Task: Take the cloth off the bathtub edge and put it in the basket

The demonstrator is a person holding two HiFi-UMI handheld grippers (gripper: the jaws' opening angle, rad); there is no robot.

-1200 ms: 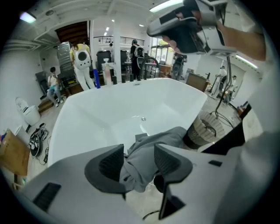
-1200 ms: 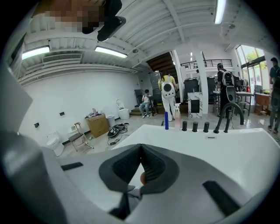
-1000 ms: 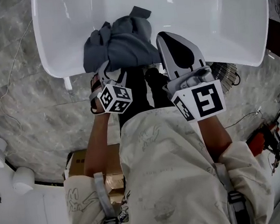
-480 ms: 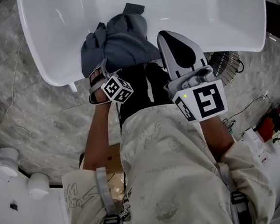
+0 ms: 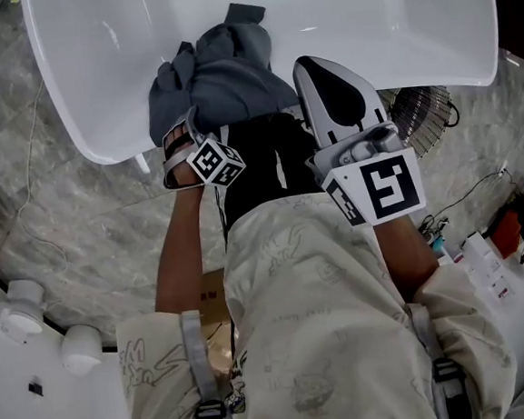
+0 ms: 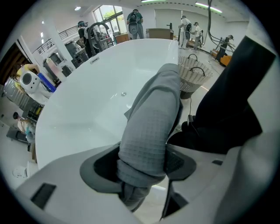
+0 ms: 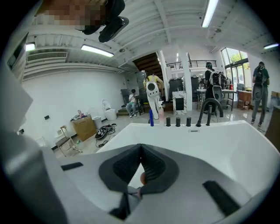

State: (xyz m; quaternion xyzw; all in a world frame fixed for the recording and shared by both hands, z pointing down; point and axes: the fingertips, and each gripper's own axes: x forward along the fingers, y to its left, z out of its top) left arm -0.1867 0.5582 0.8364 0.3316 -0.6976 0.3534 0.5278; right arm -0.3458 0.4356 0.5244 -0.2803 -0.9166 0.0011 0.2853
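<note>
A grey waffle cloth (image 5: 218,75) lies bunched over the near edge of the white bathtub (image 5: 391,19). My left gripper (image 5: 191,133) points steeply down at the cloth's near end, its tips hidden under the hand and marker cube. In the left gripper view a thick fold of the cloth (image 6: 153,127) fills the gap of the left gripper (image 6: 142,162) and touches both pads; the jaws have just been closing on it. My right gripper (image 5: 309,68) hovers over the tub rim just right of the cloth. In its own view the right gripper (image 7: 140,146) is shut and empty.
A wicker basket (image 6: 192,72) stands on the floor beyond the tub's right end, also the basket (image 5: 422,108) in the head view. Cables run over the marble floor. A cardboard box (image 5: 210,295) sits behind my legs. Tap handles (image 7: 188,121) line the far rim.
My left hand has come down onto the cloth's near end and its marker cube has rolled. The right gripper has hardly shifted over the rim.
</note>
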